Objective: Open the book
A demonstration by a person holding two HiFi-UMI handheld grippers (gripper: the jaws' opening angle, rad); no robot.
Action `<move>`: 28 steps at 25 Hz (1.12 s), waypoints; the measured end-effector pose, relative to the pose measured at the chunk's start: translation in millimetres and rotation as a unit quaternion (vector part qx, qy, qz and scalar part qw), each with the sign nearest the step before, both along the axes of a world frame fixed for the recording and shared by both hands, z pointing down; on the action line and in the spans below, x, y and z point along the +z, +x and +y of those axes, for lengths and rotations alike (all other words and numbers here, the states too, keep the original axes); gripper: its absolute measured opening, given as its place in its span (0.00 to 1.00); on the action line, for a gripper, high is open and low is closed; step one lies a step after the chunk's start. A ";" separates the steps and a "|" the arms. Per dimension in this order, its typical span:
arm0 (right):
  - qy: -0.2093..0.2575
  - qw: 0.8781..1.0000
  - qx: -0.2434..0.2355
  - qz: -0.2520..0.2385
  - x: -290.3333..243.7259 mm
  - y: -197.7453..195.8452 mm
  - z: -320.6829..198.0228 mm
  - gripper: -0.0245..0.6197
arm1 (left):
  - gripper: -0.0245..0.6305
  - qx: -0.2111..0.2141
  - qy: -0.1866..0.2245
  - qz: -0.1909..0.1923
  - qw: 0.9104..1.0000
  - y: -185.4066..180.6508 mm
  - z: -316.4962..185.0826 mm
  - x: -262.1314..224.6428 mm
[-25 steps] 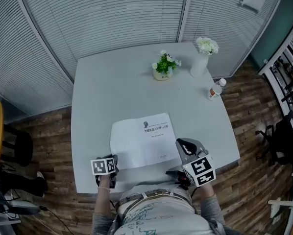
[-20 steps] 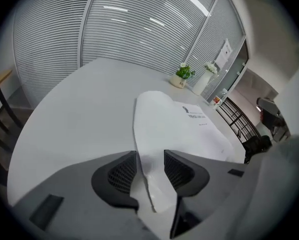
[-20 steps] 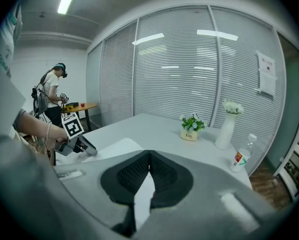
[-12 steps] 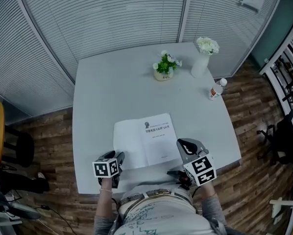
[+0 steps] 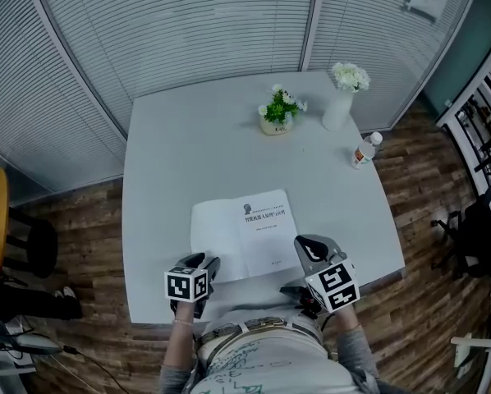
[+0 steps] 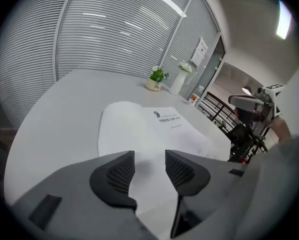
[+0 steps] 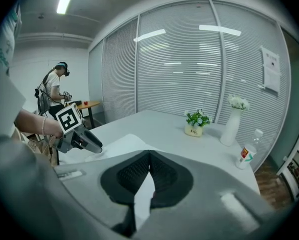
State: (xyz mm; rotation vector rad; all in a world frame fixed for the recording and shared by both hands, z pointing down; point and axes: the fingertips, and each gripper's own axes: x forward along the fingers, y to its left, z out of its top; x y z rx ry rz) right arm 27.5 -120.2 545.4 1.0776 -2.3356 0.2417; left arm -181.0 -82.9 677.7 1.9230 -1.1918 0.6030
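Observation:
The book [image 5: 244,235] lies open and flat on the white table [image 5: 188,154], a blank left page beside a printed title page. My left gripper [image 5: 208,263] hovers over the front of the left page [image 6: 139,129]. Its jaws have just been opening and nothing is between them; in the left gripper view the left gripper [image 6: 149,166] shows a clear gap with only paper below. My right gripper [image 5: 301,243] rests at the book's front right corner. In the right gripper view the right gripper [image 7: 148,164] has its pads together, with nothing held.
A small potted plant [image 5: 277,113], a white vase of flowers [image 5: 341,97] and a bottle [image 5: 362,150] stand along the table's far right. The table's front edge runs just under both grippers. A person [image 7: 52,91] stands by a small table in the background.
The left gripper has moved right along the book's front edge and lifted a little off the page. The right gripper has stayed put. The book lies open throughout.

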 end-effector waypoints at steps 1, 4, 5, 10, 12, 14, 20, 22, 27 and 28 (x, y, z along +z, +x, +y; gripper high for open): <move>-0.001 1.000 0.000 0.000 0.8 0.2 0.9 0.04 | 0.31 0.004 -0.001 0.000 1.000 2.1 1.4 0.5; -0.004 1.000 -0.001 0.001 3.4 1.2 1.8 0.04 | 0.22 0.015 -0.003 0.000 1.000 8.8 4.0 0.1; -0.006 1.000 -0.001 0.001 4.1 1.3 1.9 0.04 | 0.20 0.018 -0.003 0.001 1.000 11.4 4.7 -0.3; -0.011 1.000 -0.002 -0.003 5.8 -0.5 3.8 0.04 | 0.09 0.034 -0.005 0.002 0.999 24.0 9.3 -0.4; -0.012 1.000 -0.003 -0.003 7.0 -1.5 4.1 0.04 | 0.05 0.036 0.000 0.008 0.999 28.8 9.3 -1.9; -0.013 1.000 -0.003 -0.002 8.4 -1.1 4.0 0.04 | 0.04 0.040 0.008 0.013 0.999 34.5 8.6 -4.1; -0.020 1.000 0.000 0.002 13.3 2.7 5.0 0.04 | 0.04 0.052 0.021 0.025 0.998 51.6 11.8 -9.6; -0.022 1.000 -0.002 0.003 15.0 1.7 5.5 0.04 | 0.04 0.057 0.021 0.029 0.998 57.2 14.3 -10.3; -0.029 1.000 -0.011 0.006 18.8 -2.8 8.0 0.04 | 0.04 0.080 0.025 0.036 0.996 70.8 18.4 -14.3; -0.030 0.999 -0.012 0.005 19.6 -3.8 8.4 0.04 | 0.04 0.084 0.028 0.039 0.995 73.6 18.6 -16.0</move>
